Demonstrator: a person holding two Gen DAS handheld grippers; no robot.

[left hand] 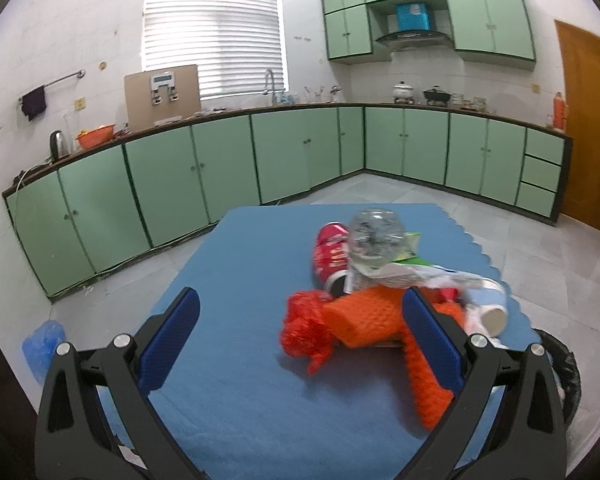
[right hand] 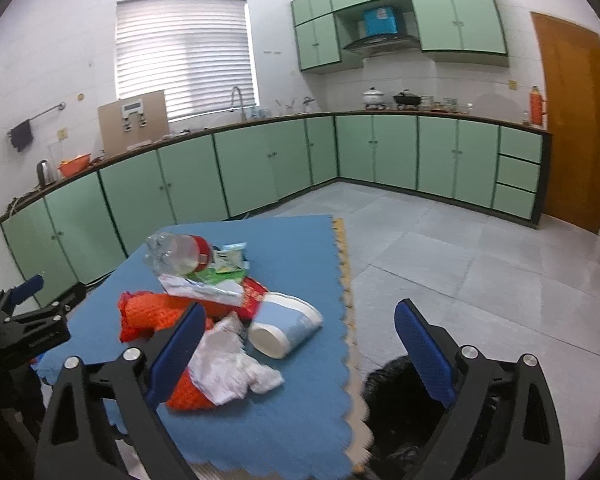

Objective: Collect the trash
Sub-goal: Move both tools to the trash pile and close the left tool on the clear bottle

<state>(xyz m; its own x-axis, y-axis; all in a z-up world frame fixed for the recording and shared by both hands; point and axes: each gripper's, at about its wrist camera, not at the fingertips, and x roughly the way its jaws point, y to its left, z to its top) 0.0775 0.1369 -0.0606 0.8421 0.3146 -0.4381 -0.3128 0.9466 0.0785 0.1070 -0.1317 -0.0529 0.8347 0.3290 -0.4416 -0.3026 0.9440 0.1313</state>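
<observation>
Left wrist view, from left to right: a crumpled blue plastic bag point(left hand: 42, 344) lies on the grey floor beside the blue foam mat point(left hand: 236, 272), and the left gripper point(left hand: 300, 340) hangs over the mat with its jaws spread wide and nothing between the pads. To the right of centre sits the trash heap: orange mesh netting point(left hand: 340, 324), a red can point(left hand: 330, 254), a clear plastic bottle point(left hand: 370, 240), green-and-white wrappers point(left hand: 404, 272) and a paper cup point(left hand: 490, 312), all touching or overlapping. A black-lined bin point(left hand: 564, 372) shows at the mat's right edge. In the right wrist view the right gripper point(right hand: 300, 352) is likewise open and empty, with white crumpled paper point(right hand: 236, 364) just beside its left pad and the bin point(right hand: 396, 400) below. The risk, I judge, is the netting: it is tangled under the other pieces, so pulling it may drag the bottle or cup off the mat's edge, and the round bottle could roll away.
</observation>
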